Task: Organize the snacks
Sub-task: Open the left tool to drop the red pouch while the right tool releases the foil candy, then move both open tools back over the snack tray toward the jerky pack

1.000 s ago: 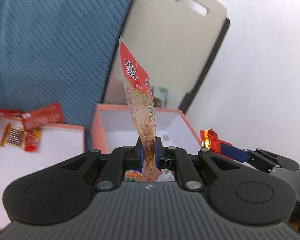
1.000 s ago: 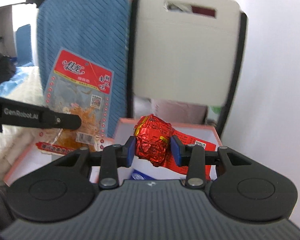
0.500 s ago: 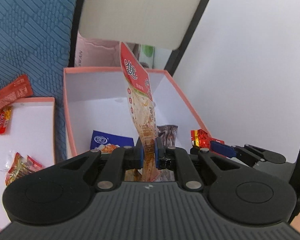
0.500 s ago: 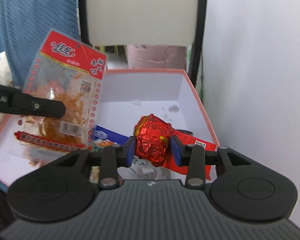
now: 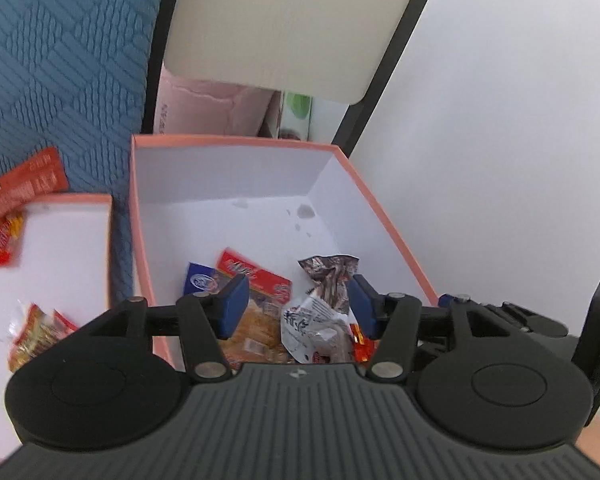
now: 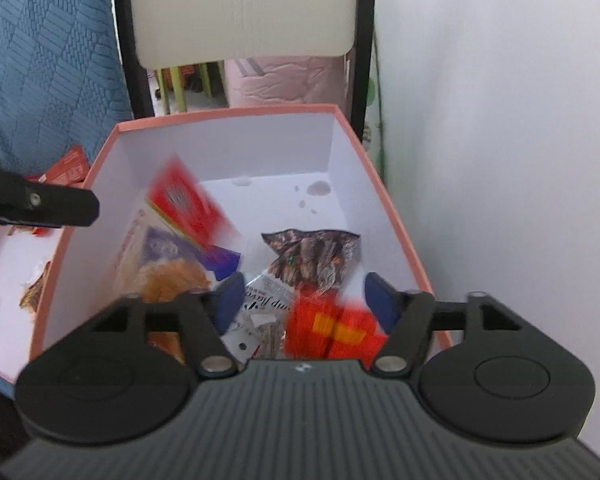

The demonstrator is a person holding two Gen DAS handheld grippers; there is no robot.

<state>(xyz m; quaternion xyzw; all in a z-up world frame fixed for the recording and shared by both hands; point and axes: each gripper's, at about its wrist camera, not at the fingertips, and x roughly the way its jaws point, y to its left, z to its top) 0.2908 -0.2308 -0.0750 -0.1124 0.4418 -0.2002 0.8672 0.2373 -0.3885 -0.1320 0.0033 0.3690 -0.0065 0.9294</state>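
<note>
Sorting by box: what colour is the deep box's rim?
Salmon pink rim, white inside; clearest in the right wrist view.

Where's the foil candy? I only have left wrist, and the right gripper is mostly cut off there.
Observer: Right wrist shows the red foil candy blurred between the right gripper pads. The jaws are opening and the pads look clear of it, above the box.
Operator: And the red-topped packet?
Observer: It's blurred in right wrist, with its red top tilted up near the box's left wall. I can't call it settled.
Operator: Anything behind the chair?
Observer: Green legs, maybe a stool, show under the chair back.
</note>
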